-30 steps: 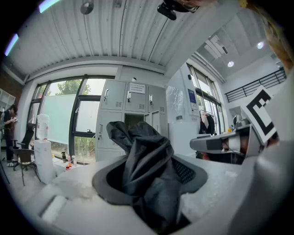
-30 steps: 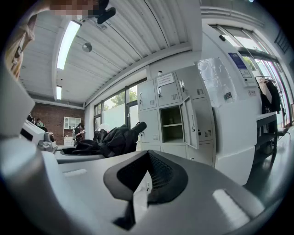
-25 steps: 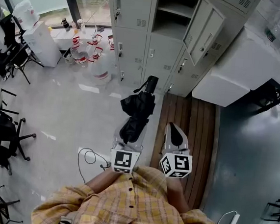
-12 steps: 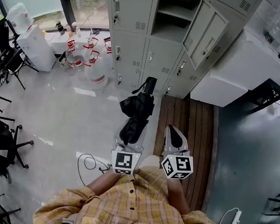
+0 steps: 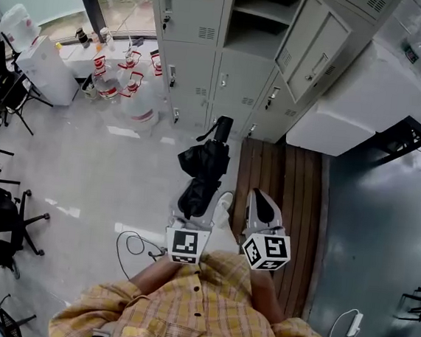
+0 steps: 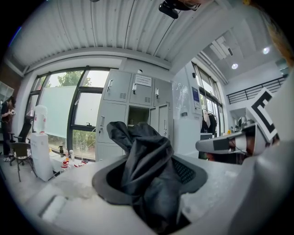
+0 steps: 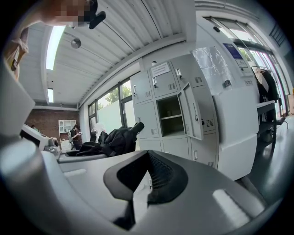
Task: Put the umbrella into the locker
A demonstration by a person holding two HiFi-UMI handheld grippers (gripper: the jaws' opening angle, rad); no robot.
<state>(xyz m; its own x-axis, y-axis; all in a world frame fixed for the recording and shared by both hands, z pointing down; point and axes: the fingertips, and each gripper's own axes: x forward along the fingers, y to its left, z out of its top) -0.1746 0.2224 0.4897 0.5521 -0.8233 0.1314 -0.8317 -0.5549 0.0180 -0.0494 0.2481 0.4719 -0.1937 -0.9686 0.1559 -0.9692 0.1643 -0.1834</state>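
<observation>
- Fingers (image 6: 62, 205) of the left gripper (image 5: 191, 215): clamped on the lower end of the folded black umbrella (image 5: 205, 167), dark fabric bunched between both pads.
- Seen along the left gripper's own view: umbrella (image 6: 147, 170) filling the gap and rising ahead towards the grey lockers.
- Fingers (image 7: 216, 193) of the right gripper (image 5: 261, 198): tips together, nothing between them.
- Held just beside the left gripper, roughly parallel, over the wooden platform (image 5: 287, 182).
- Umbrella carried about level above the pale floor (image 5: 99, 168), handle end (image 5: 224, 125) pointing at the lower locker doors; not inside any compartment.
- Open locker compartment (image 5: 264, 14) in the upper row, door (image 5: 313, 42) swung out to the right, one shelf visible inside; same compartment (image 7: 169, 112) in the right gripper view.
- Near the lockers' left side, against the window: water bottles (image 5: 129, 93) with red caps on the floor.
- At the bottom edge of the head view: a yellow plaid shirt (image 5: 197, 311).
</observation>
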